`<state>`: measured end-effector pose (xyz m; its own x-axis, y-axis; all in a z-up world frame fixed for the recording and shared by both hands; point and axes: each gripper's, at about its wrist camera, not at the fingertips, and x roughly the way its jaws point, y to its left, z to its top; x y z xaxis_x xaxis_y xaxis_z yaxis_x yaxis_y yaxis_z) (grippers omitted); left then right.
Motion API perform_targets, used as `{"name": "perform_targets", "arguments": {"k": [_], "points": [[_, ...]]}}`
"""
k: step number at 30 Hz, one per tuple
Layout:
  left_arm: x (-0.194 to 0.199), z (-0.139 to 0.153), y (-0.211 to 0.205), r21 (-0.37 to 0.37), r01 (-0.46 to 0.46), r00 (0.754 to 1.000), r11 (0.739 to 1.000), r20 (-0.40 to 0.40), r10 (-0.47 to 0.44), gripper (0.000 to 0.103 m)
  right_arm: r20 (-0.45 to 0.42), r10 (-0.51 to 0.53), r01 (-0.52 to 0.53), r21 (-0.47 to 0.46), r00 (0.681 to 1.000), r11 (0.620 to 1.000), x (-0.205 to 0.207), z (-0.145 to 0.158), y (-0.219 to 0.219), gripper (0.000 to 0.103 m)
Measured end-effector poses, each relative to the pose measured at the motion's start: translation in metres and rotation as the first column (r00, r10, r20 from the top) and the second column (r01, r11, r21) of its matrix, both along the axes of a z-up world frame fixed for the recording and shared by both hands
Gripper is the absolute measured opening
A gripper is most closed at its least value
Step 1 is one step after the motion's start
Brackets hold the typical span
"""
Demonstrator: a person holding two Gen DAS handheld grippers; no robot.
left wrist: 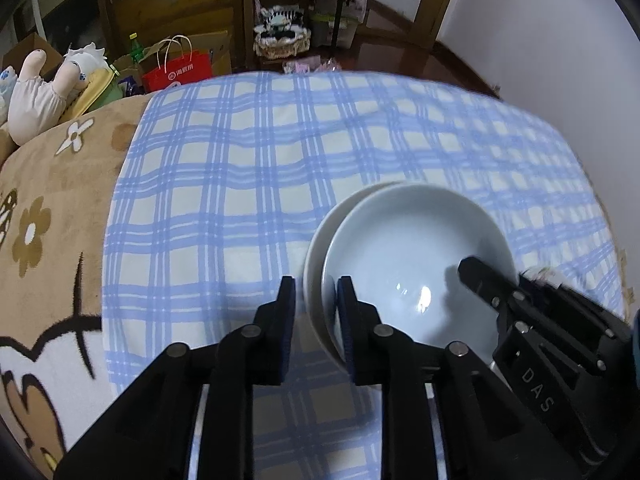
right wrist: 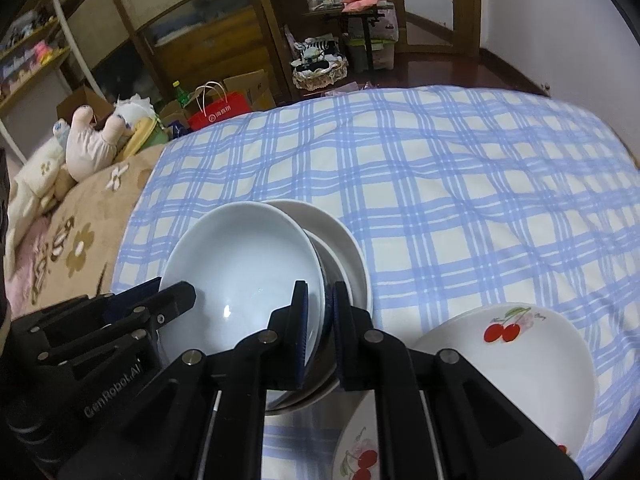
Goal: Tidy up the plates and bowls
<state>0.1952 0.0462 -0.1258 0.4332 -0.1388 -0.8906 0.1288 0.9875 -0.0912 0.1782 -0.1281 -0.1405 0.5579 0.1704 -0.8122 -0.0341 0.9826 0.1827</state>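
Checked cloth (left wrist: 248, 184) underneath; left tongs (left wrist: 316, 300) and right tongs (right wrist: 320, 308) both clamped on pale bowl (right wrist: 240, 264) rim.

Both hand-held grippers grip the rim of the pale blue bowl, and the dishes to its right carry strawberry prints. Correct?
Not quite: the right wrist view shows cherries, not strawberries, on the printed dishes. The rest holds: the left hand-held gripper and right hand-held gripper each straddle the pale blue bowl's rim.

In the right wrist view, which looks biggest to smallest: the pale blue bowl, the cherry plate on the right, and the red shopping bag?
1. Pale blue bowl and cherry plate: look alike in size, both near the camera, so unranked.
2. Red shopping bag: smallest, though it sits far back.
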Motion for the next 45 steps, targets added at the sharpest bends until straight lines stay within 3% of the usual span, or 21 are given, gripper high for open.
{"name": "perform_targets", "arguments": {"k": [3,8,14,17,20,24,27,29,38,45], "points": [[-0.003,-0.001,-0.001,0.016,0.013,1.000,1.000,-0.014,-0.013,0.024,-0.002,-0.001,0.001,0.009,1.000,1.000,0.000,0.003,0.001,0.014],[-0.006,0.008,0.004,0.040,-0.008,1.000,0.999,0.024,0.007,0.045,-0.003,-0.001,0.001,0.037,1.000,0.999,0.000,0.005,-0.003,0.018],[-0.002,0.018,0.015,0.072,-0.042,0.998,0.996,0.056,0.038,0.050,0.000,0.001,-0.001,0.069,1.000,0.998,-0.004,0.011,-0.007,0.024],[0.002,0.019,0.021,0.073,-0.062,0.997,0.995,0.052,0.059,0.054,0.042,-0.023,0.021,0.053,0.999,0.998,-0.009,0.021,-0.010,0.050],[0.005,0.017,0.029,0.045,-0.084,0.996,0.995,0.024,0.083,0.066,0.074,-0.022,0.018,0.055,0.997,0.998,-0.012,0.032,-0.014,0.059],[0.005,0.014,0.037,0.042,-0.109,0.994,0.993,0.004,0.109,0.077,0.110,-0.044,0.042,0.019,0.993,0.999,-0.016,0.044,-0.022,0.092],[0.006,0.013,0.042,0.051,-0.127,0.992,0.991,-0.010,0.128,0.079,0.130,-0.095,0.098,-0.016,0.987,0.995,-0.018,0.054,-0.032,0.095],[0.006,0.012,0.046,0.051,-0.139,0.990,0.989,-0.015,0.140,0.082,0.141,-0.100,0.105,-0.028,0.985,0.994,-0.020,0.058,-0.038,0.103],[0.007,0.008,0.054,0.049,-0.149,0.987,0.988,-0.046,0.151,0.084,0.111,-0.112,0.117,-0.043,0.987,0.992,-0.018,0.052,-0.053,0.103],[0.010,0.002,0.056,0.059,-0.157,0.986,0.986,-0.054,0.160,0.084,0.080,-0.112,0.121,-0.125,0.991,0.985,-0.013,0.037,-0.054,0.103]]}}
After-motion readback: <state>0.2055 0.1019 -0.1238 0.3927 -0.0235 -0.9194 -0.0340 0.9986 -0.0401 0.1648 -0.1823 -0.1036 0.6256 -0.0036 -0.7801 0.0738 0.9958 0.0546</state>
